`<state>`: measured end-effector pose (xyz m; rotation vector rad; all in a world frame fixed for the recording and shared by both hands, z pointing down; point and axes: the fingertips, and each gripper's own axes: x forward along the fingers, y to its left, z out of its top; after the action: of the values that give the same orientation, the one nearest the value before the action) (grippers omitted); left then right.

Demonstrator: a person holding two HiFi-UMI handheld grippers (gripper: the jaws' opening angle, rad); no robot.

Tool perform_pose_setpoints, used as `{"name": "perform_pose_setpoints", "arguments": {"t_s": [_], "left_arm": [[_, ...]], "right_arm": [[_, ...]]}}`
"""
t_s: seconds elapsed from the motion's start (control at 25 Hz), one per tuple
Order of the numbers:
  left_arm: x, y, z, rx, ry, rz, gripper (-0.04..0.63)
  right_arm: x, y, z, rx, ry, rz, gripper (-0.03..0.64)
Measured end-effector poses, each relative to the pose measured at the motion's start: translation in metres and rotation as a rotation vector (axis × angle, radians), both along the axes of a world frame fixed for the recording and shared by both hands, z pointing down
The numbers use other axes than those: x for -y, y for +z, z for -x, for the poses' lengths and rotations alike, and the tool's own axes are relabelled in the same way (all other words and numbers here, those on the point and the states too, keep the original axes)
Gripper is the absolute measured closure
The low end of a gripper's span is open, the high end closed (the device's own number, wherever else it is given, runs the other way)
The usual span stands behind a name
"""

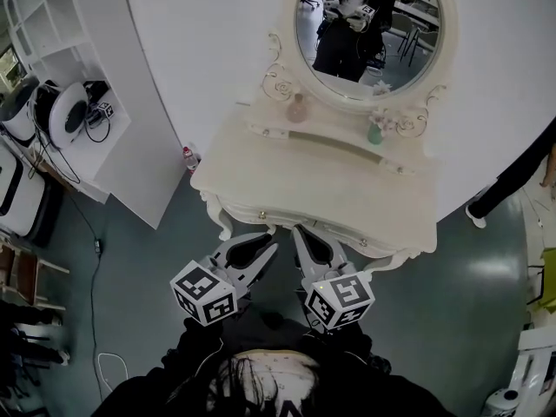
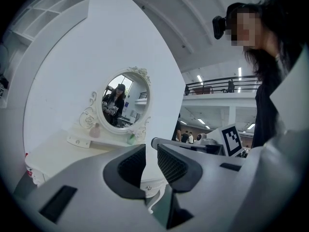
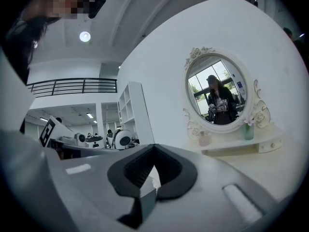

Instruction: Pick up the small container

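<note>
While well beyond left gripper (image 1: 266, 247) and right gripper (image 1: 301, 233) (jaws clenched, empty), small pink container (image 1: 298, 109) on shelf (image 1: 334, 135).

Your left gripper (image 1: 265, 243) and right gripper (image 1: 301, 233) share one build: smooth light-grey plastic shells that widen at the back and taper forward into two jaws. The jaws are lined with black pads (image 2: 131, 166), finely ribbed on their inner faces and curved like a collar round the tips. Shallow rectangular slots (image 2: 58, 203) are set into the shells, dark on the left gripper and pale on the right one. Each gripper carries a white cube (image 1: 205, 293) at its rear, printed with black square markers. You wear black sleeves (image 1: 187, 353) and a dark top, and a small black camera (image 2: 220, 27) is mounted on your head.
</note>
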<state>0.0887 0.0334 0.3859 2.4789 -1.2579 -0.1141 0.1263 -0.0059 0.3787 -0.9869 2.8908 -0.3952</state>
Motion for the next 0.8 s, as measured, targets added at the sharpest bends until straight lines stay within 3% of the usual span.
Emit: {"name": "perform_pose_setpoints", "arguments": {"t_s": [0.4,0.8], "left_arm": [[0.011,0.007,0.006,0.019,-0.019,0.034,0.523],[0.063,0.014,0.035,0.017,0.025,0.042,0.523]], "right_arm": [[0.016,0.009,0.005,0.021,-0.012,0.034,0.607],[0.068,0.019,0.03,0.008,0.035,0.053,0.607]]}}
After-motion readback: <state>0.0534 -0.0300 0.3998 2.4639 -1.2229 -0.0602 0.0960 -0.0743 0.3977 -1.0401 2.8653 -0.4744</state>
